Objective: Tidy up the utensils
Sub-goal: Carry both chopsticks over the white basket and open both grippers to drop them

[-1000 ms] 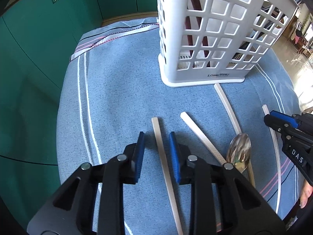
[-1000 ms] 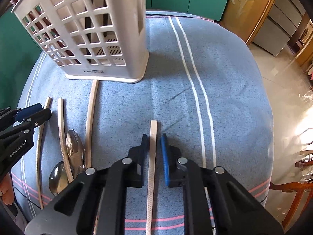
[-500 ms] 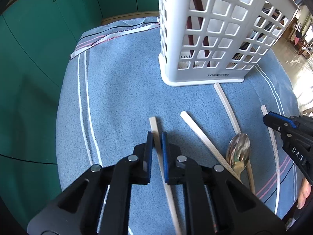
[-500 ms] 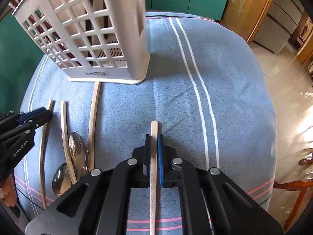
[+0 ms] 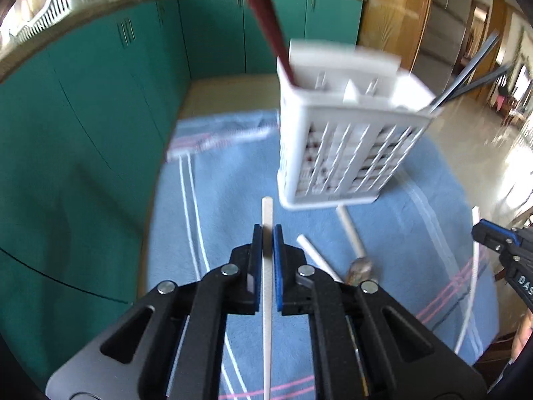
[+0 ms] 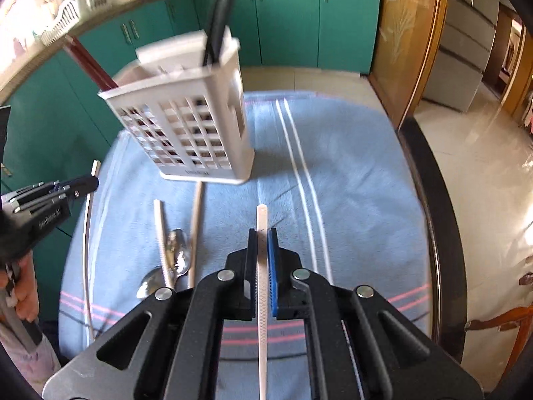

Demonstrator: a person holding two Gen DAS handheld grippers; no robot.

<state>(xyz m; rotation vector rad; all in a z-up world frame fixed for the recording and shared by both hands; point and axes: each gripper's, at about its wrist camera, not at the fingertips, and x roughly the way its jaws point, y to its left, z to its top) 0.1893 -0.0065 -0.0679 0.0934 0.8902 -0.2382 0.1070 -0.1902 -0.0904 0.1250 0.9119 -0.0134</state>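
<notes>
I've got both grippers raised over the cloth (image 5: pixel 233 173): left gripper (image 5: pixel 267 233) and right gripper (image 6: pixel 262 233) each clamp a chopstick (image 5: pixel 266 220), basket (image 5: pixel 343 140) ahead, spoons (image 6: pixel 176 253) lying between.

White lattice caddy (image 5: pixel 346 153); blue cloth (image 6: pixel 349 166) with white and pink stripes; teal cabinets (image 5: pixel 100 106); cream chopsticks (image 6: pixel 261 286).

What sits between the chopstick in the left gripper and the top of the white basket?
Nothing visible. The left gripper holds its white chopstick above the cloth, near the white basket; dark red chopsticks already occupy its near-left corner.
</notes>
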